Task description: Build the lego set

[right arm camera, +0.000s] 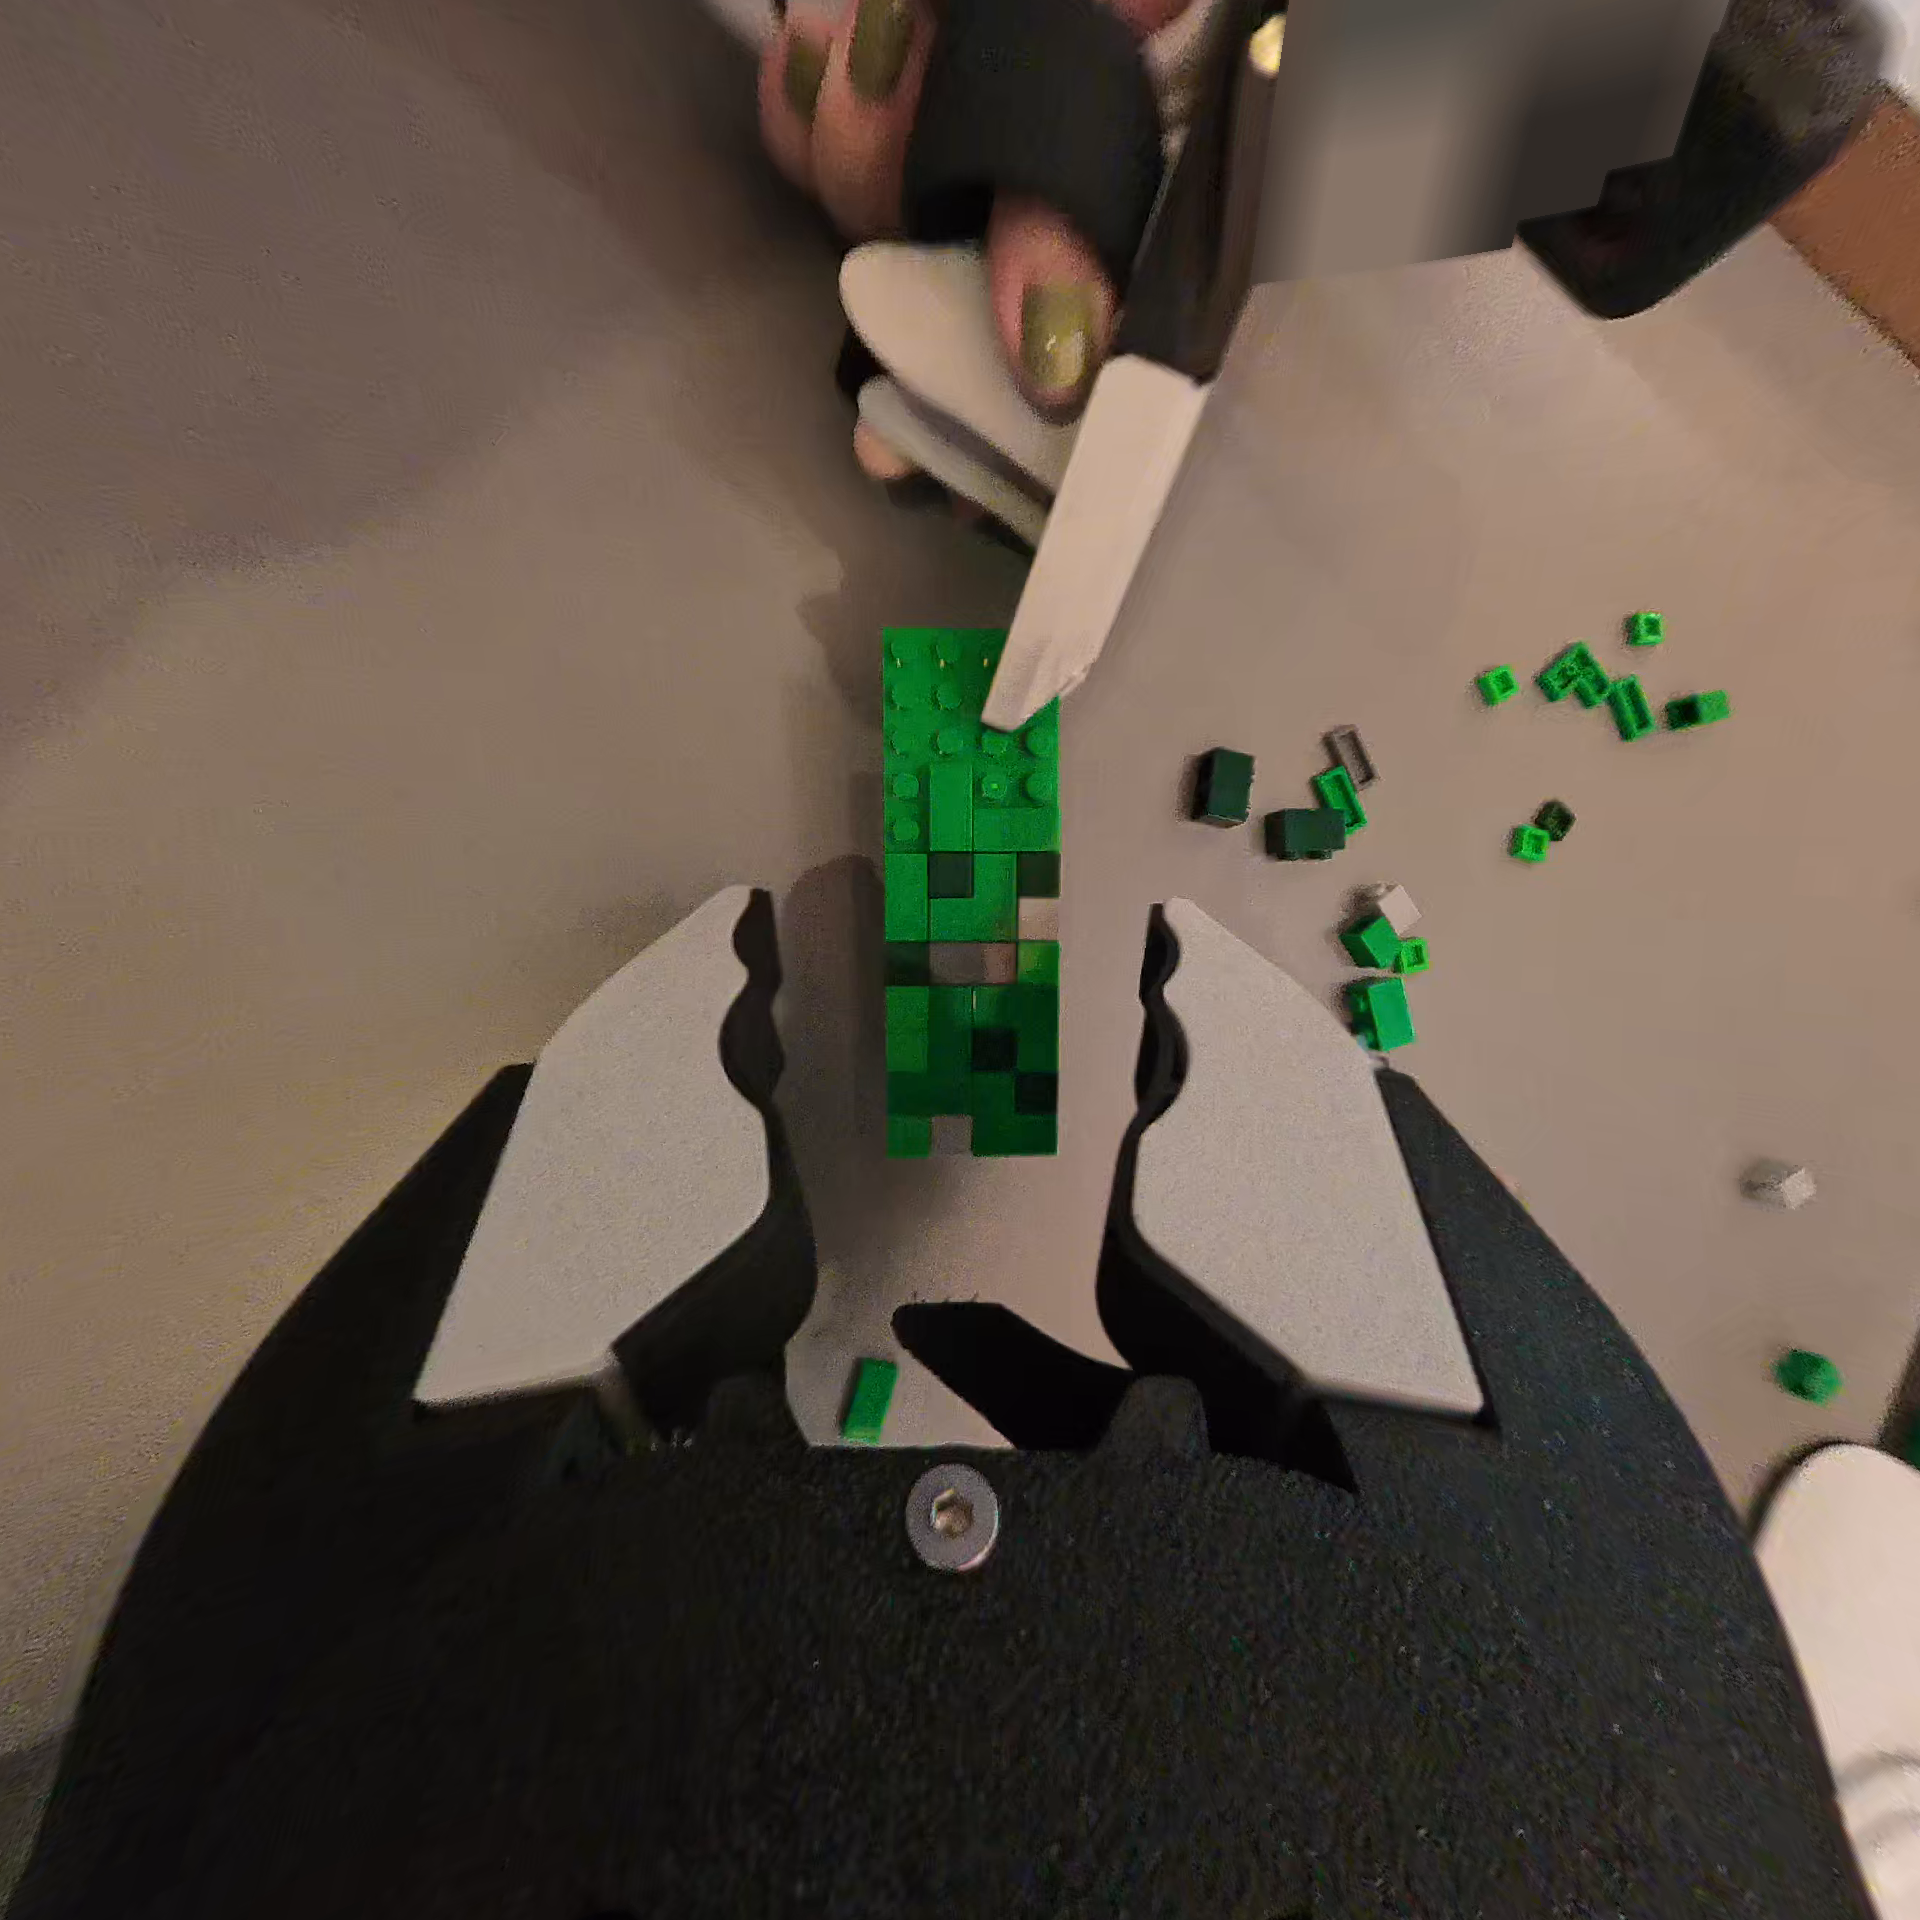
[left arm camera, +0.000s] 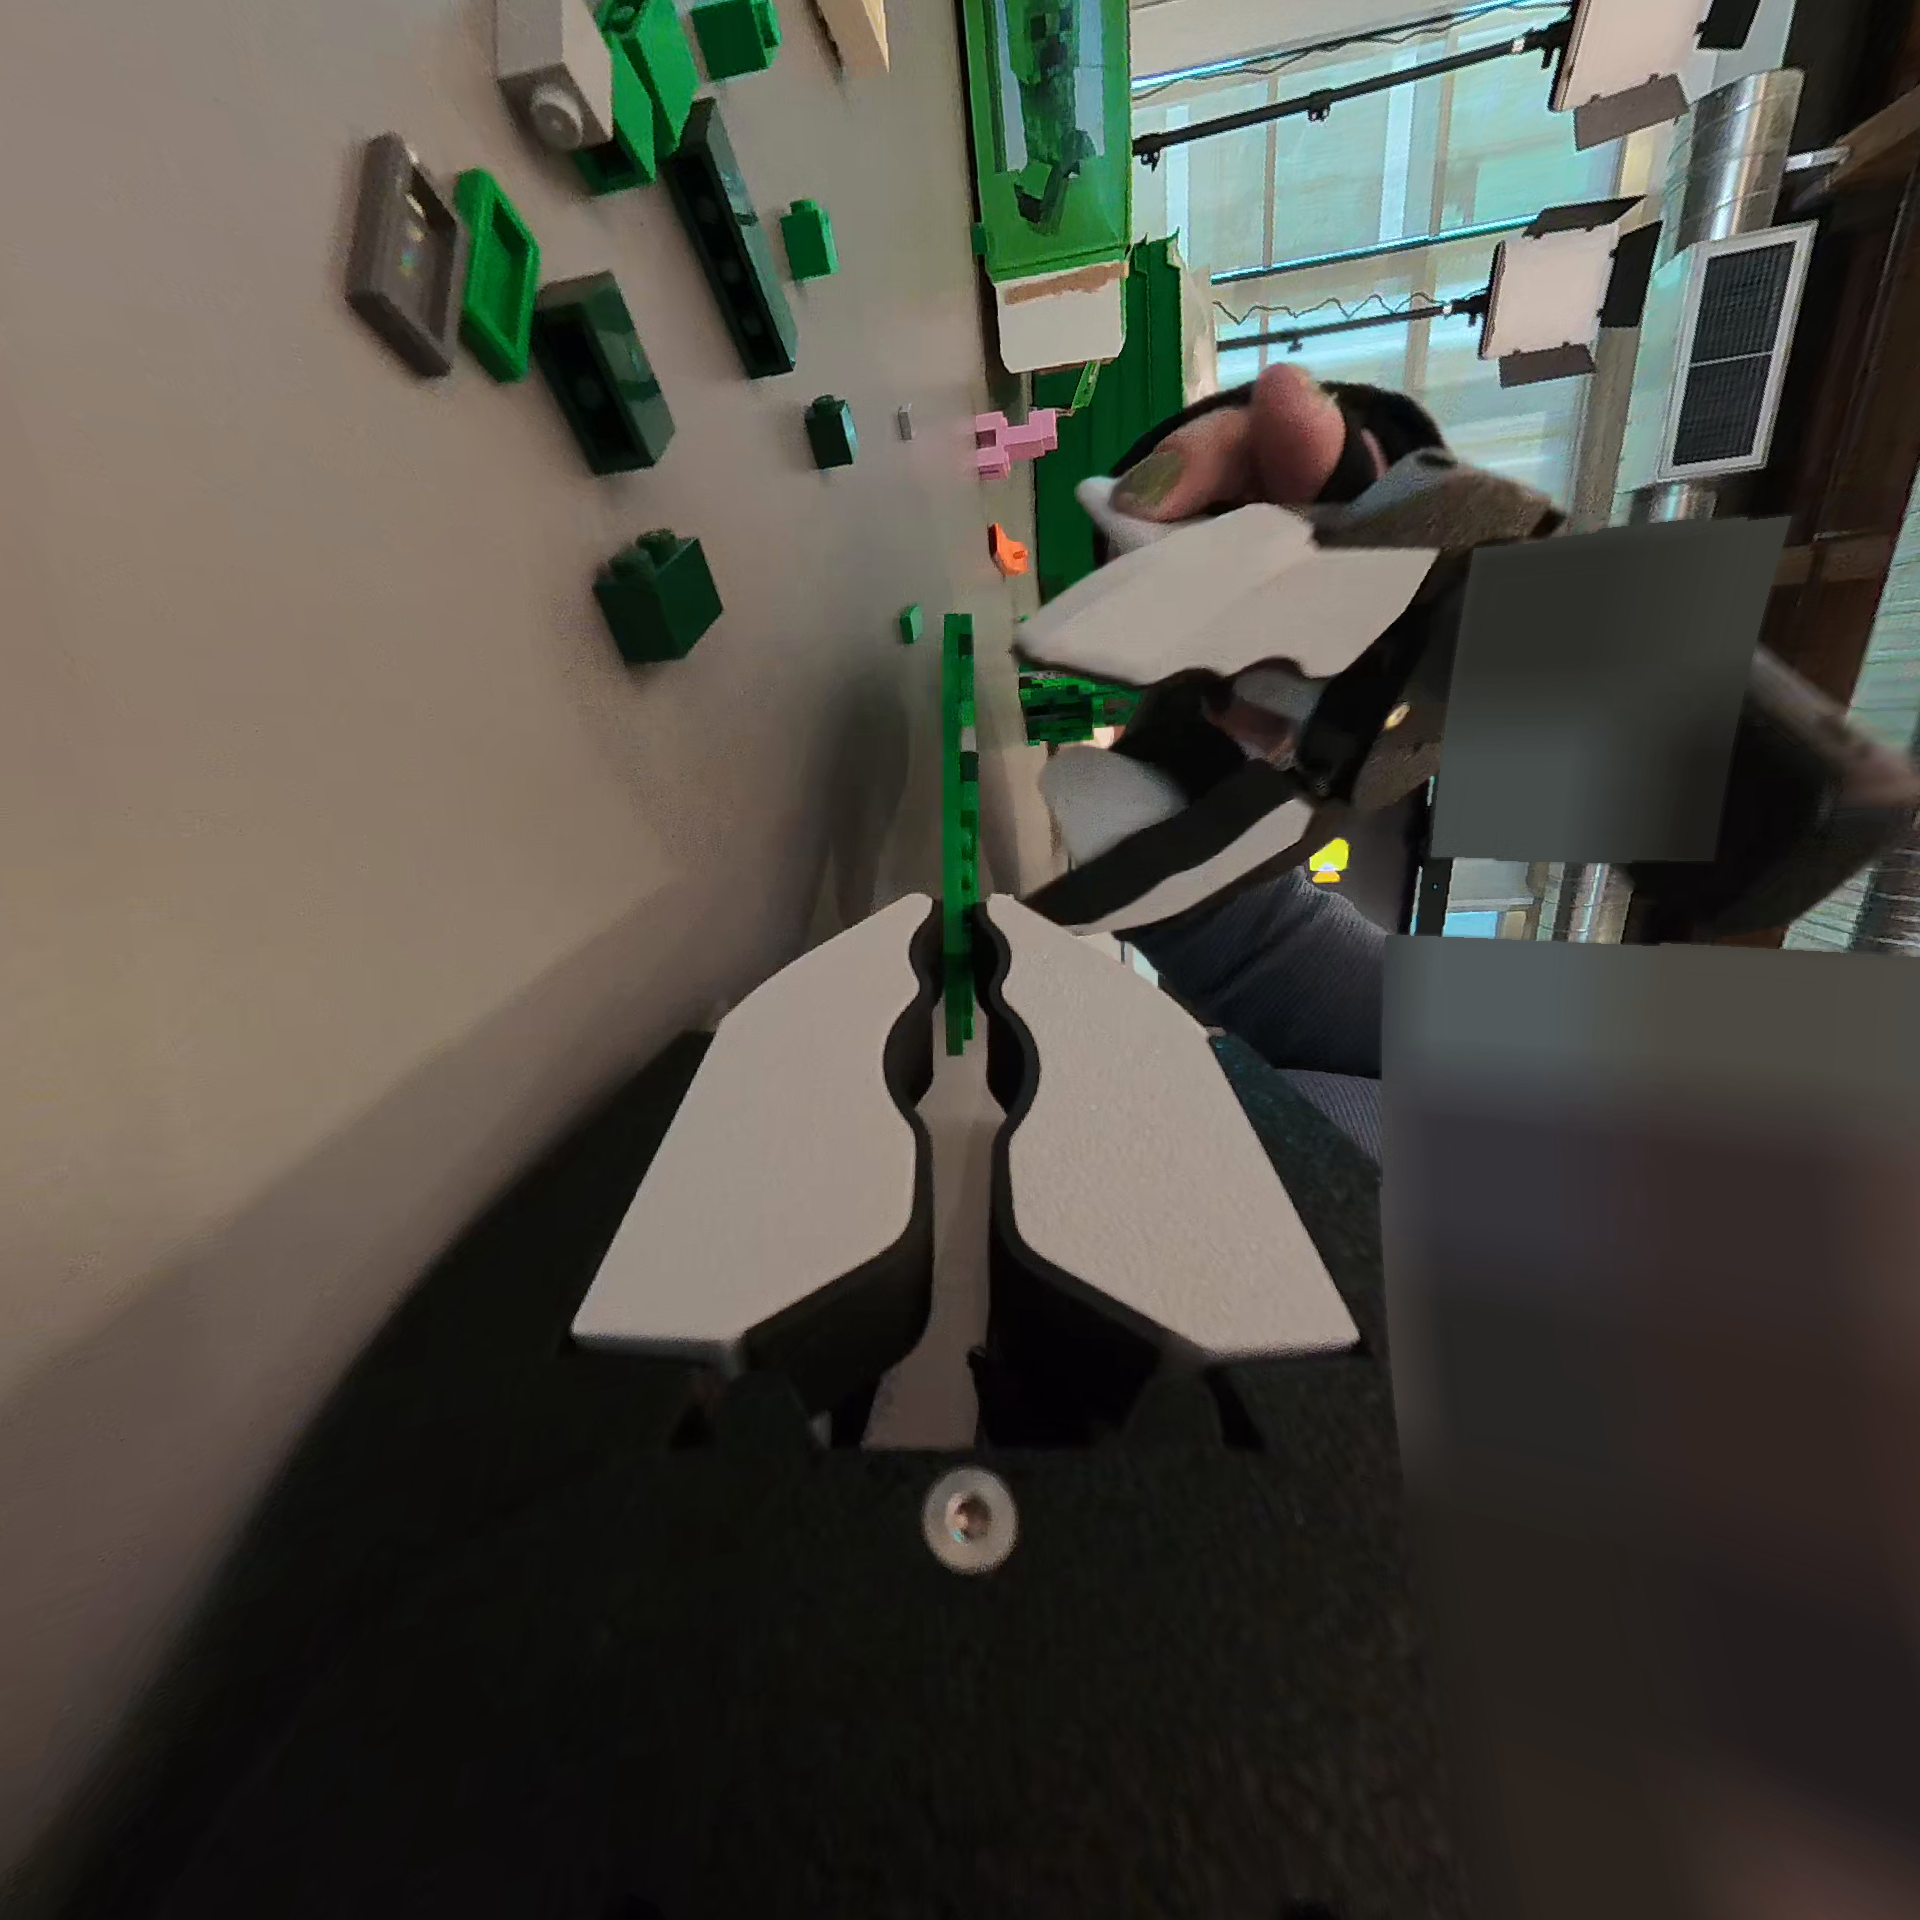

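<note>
No legible writing. Left gripper (left arm camera: pixel 961 935) is clamped edge-on on the green plate assembly (right arm camera: pixel 971 894) at frame centre. Right gripper (right arm camera: pixel 961 935) is spread wide, empty, straddling it. Loose bricks (right arm camera: pixel 1371 956) lie centre right on the beige table (right arm camera: pixel 364 623); windows (left arm camera: pixel 1351 208) upper right.

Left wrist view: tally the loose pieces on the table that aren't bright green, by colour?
Dark green: 4
Grey: 3
Pink: 1
Orange: 1
Total: 9, counting only those that show clearly.
</note>
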A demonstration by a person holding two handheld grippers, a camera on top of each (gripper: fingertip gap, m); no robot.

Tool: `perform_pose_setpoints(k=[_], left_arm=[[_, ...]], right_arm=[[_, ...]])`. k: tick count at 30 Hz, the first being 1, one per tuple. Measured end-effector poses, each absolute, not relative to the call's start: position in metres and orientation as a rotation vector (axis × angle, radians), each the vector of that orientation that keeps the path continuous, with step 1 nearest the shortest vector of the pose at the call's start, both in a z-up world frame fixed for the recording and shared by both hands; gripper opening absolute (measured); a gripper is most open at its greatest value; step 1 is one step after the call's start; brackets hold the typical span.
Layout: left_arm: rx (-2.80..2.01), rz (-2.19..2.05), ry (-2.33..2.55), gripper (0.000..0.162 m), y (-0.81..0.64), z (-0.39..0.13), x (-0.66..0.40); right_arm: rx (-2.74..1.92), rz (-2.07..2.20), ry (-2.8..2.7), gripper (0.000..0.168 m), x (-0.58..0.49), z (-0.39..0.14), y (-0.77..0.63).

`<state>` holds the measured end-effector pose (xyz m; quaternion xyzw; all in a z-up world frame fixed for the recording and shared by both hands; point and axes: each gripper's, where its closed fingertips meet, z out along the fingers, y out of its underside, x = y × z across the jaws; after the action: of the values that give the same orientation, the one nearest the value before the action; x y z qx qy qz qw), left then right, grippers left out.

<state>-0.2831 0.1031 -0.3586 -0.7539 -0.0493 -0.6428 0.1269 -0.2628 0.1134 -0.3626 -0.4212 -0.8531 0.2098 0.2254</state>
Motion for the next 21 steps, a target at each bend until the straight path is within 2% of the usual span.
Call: perform_pose_setpoints(k=[4,5,7,11,17,21], left_arm=[[-2.165,-1.833,-0.124,0.005,0.105,-0.356,-0.283],[-2.142,-1.819,-0.106,0.007,0.106,-0.352,-0.284],[-2.081,-1.816,-0.092,0.028,0.106,-0.341,-0.286],[-2.044,-1.572,-0.06,0.051,0.109,-0.326,-0.306],[-1.997,-0.702,0.13,0.044,0.139,-0.305,-0.373],[-2.08,-0.265,0.393,0.047,0.164,-0.311,-0.408]], right_arm=[[-1.114,0.435,-2.377,0.035,-0.269,-0.374,0.12],[-1.14,0.445,-2.37,0.035,-0.27,-0.374,0.121],[-1.195,0.463,-2.362,0.035,-0.268,-0.375,0.123],[-1.256,0.443,-2.362,0.034,-0.262,-0.382,0.129],[-1.304,0.437,-2.392,0.034,-0.258,-0.39,0.129],[-1.283,0.435,-2.37,0.035,-0.262,-0.39,0.128]])
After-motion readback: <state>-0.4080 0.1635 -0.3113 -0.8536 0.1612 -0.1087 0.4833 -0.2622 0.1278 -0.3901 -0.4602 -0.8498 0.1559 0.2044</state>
